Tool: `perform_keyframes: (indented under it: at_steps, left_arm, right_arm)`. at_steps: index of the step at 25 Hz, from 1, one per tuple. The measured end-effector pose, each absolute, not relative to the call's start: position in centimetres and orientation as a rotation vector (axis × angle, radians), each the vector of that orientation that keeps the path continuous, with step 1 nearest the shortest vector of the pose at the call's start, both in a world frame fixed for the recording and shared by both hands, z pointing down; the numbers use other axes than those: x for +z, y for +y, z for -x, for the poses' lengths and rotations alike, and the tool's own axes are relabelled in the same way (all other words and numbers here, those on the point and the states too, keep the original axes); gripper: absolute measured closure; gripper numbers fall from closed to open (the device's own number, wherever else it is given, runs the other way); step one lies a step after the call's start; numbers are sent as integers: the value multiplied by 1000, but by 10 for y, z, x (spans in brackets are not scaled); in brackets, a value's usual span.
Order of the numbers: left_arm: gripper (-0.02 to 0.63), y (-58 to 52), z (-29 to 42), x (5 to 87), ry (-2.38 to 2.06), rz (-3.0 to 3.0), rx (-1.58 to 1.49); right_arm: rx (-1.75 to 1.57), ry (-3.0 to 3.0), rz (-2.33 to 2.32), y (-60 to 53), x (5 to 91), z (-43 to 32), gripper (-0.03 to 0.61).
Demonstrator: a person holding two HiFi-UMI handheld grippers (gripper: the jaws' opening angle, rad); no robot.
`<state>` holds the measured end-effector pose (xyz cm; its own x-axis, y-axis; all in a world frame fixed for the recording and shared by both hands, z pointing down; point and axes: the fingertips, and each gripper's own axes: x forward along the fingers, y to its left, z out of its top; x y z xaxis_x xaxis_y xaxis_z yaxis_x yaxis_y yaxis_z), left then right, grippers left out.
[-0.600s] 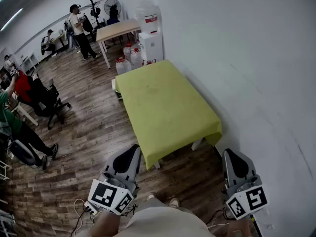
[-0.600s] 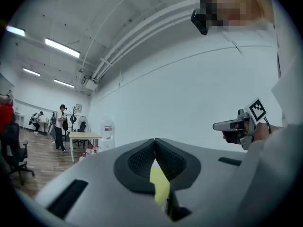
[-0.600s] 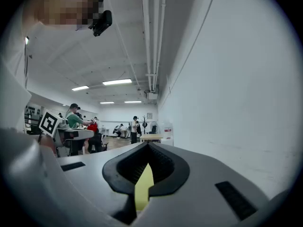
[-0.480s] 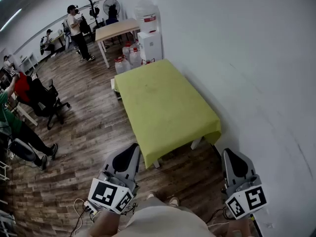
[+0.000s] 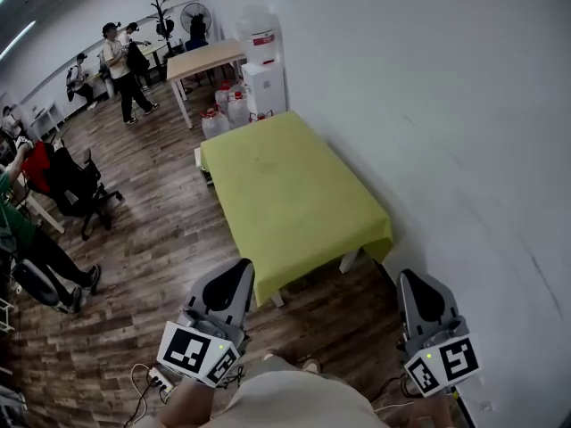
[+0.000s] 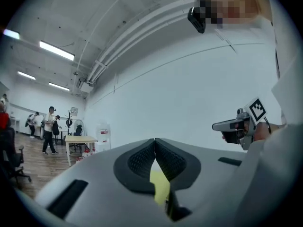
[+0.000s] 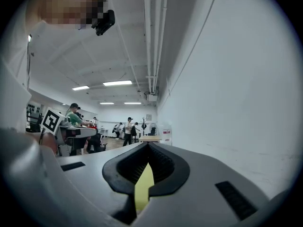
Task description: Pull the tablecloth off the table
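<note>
A lime-green tablecloth (image 5: 285,190) covers a low table that stands along the white wall; it lies flat and hangs over the near end. My left gripper (image 5: 239,270) is held short of the cloth's near left corner, jaws shut with nothing between them. My right gripper (image 5: 412,280) hovers off the near right corner, close to the wall, also shut and empty. In the left gripper view the pads (image 6: 142,159) meet, with a sliver of green cloth (image 6: 160,189) showing below them. The right gripper view shows the same: closed pads (image 7: 158,163) and a strip of cloth (image 7: 143,189) beyond.
A water dispenser (image 5: 266,61) and several water jugs (image 5: 223,112) stand past the far end of the table. Behind them is a wooden table (image 5: 203,59). Office chairs (image 5: 76,181) and people occupy the left. Cables and a power strip (image 5: 153,378) lie on the floor by my feet.
The table sits slightly further left and up in the head view. A person at the back has walked left. Both grippers keep their place and stay shut.
</note>
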<state>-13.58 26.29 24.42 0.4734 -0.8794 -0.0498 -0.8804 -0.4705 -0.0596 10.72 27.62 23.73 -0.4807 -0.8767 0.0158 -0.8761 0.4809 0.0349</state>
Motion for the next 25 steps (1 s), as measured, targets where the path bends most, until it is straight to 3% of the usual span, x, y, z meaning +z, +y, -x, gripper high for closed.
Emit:
perform_keyframes:
  at_steps: [4,5,6,7,8,10,25]
  left_arm:
    - [592,263,129,243,1583,2615,22]
    - [591,263,129,243,1592,2603,16]
    - [560,261,128,242,1596,2594,12]
    - [398,258,128,242,1596,2587,10]
    - [339,254,128,241,1597,2583,12]
    - [316,245,128,240,1597,2579,17]
    - [311,145,113,262,1527,2664,-27]
  right_arm:
    - [-11,-2688,-1645,278,236,-121,546]
    - [-12,-2701,-1659,277,234,-123,500]
    - [-14,-2717,-1668,276,232,-123,355]
    - [-18,-2725,-1676,274,230,-124,279]
    - [-26,-2721,-1685,271,230,-125,272]
    - [-41,-2697,-1689,264,231,-127,259]
    - [10,-2624,-1710,176,255,-133,259]
